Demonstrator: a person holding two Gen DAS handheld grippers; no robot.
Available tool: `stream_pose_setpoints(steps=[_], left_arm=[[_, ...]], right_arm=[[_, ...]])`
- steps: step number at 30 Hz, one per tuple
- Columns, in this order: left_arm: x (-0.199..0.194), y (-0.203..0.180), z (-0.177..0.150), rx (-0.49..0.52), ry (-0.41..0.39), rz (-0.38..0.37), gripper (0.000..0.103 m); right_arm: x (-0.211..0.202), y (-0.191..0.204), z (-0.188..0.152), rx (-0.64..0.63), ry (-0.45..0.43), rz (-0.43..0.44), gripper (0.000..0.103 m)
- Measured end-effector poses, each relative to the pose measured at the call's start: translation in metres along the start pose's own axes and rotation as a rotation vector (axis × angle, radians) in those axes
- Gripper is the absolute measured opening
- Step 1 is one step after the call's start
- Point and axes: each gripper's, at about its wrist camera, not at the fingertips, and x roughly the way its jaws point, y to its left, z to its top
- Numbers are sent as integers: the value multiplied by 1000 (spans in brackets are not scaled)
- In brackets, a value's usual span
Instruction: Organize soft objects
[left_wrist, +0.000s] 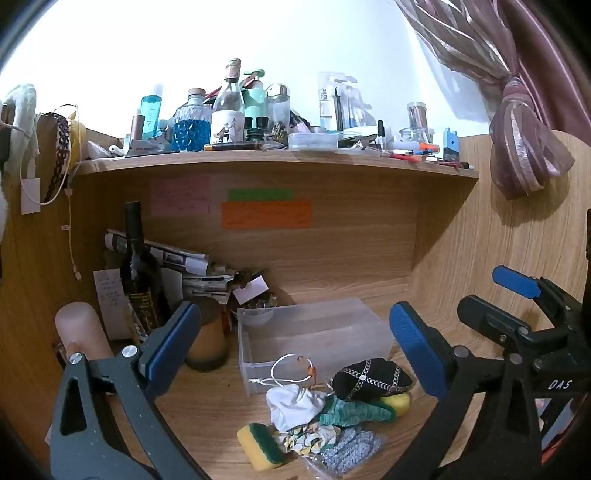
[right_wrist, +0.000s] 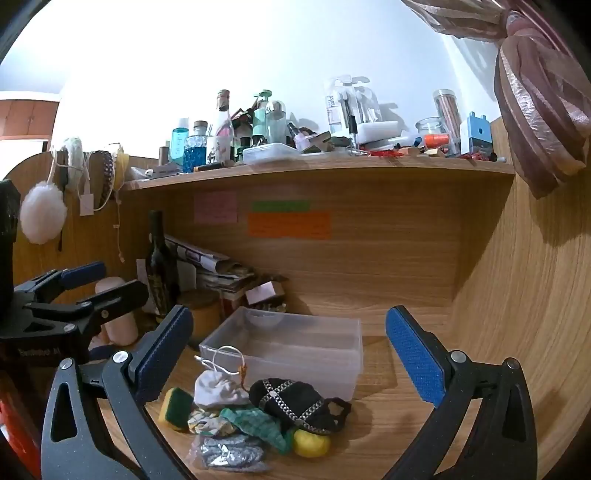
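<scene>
I hold both tongs level over the wooden bench. The left tongs stand wide apart, gripping nothing; the right tongs likewise gape empty. A heap of soft objects lies on the bench at six o'clock of a clear plastic bin, touching its near wall: white cloth, black chain-trimmed pouch, green cloth, yellow-green sponge. A dark bottle stands at ten o'clock of the bin.

Soft pile lies before the bin.
</scene>
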Motion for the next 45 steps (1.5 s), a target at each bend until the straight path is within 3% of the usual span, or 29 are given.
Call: stream_pose_setpoints(steps=[45], left_arm=[[3, 2, -1, -16, -17, -12, 103]], right_arm=[[2, 1, 1, 25, 3, 4, 103]])
